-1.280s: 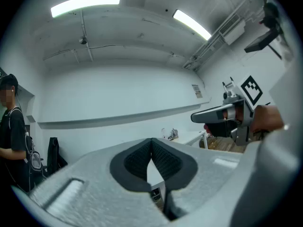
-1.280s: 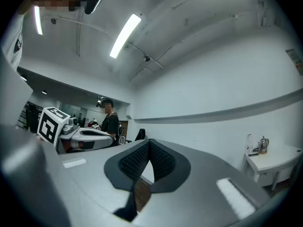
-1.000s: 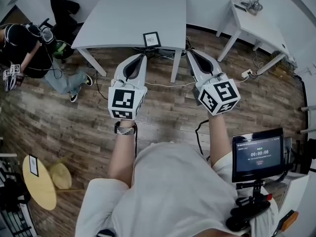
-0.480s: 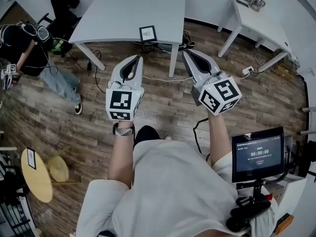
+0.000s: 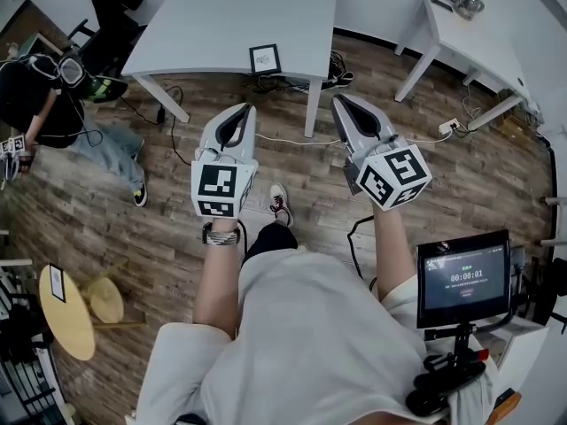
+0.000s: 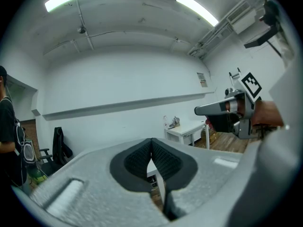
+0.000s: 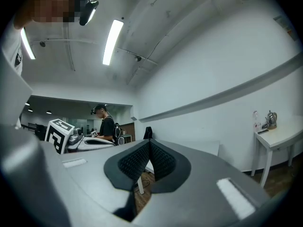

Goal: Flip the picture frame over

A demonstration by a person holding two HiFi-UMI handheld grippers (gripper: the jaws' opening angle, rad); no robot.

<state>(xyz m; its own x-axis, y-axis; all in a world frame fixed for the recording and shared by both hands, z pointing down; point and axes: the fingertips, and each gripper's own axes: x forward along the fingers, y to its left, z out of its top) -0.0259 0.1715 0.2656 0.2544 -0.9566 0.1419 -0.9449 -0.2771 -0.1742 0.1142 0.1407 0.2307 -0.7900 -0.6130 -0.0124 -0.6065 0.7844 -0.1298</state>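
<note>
- Left gripper point(image 6: 151, 142): its two dark ribbed jaws are pressing tip to tip, clenched, with nothing sitting between them.
- Right gripper point(image 7: 149, 144): its dark ribbed jaws are likewise meeting at the tips, clenched on nothing.
- From the head view, both grey grippers are being held out side by side in the air above the brown wood-plank floor point(image 5: 177, 202). Each is carrying a black-and-white marker cube at its rear, and the tips are pointing toward the table.
- The two grippers are staying near each other but not touching. The left gripper view is catching the right one off to its right, and the right gripper view is catching the left one at its left edge.
- The small dark-rimmed picture frame point(image 5: 265, 59) is sitting on the pale grey rectangular table point(image 5: 221, 16), close to the near edge, with its white-filled face turned toward the head camera. Whether it is propped up or lying flat I cannot tell.
- Both grippers are hanging well apart from the picture frame, and neither is touching it or the table.
- A white side table point(image 5: 469, 47) is standing to the right, by the wall, with a small metallic object point(image 5: 467, 3) on its top.
- A second person in a dark top point(image 5: 40, 87) is occupying the far left of the floor.
- A dark monitor showing digits point(image 5: 463, 277) is sitting at lower right, and a round yellow stool point(image 5: 66, 317) at lower left.
</note>
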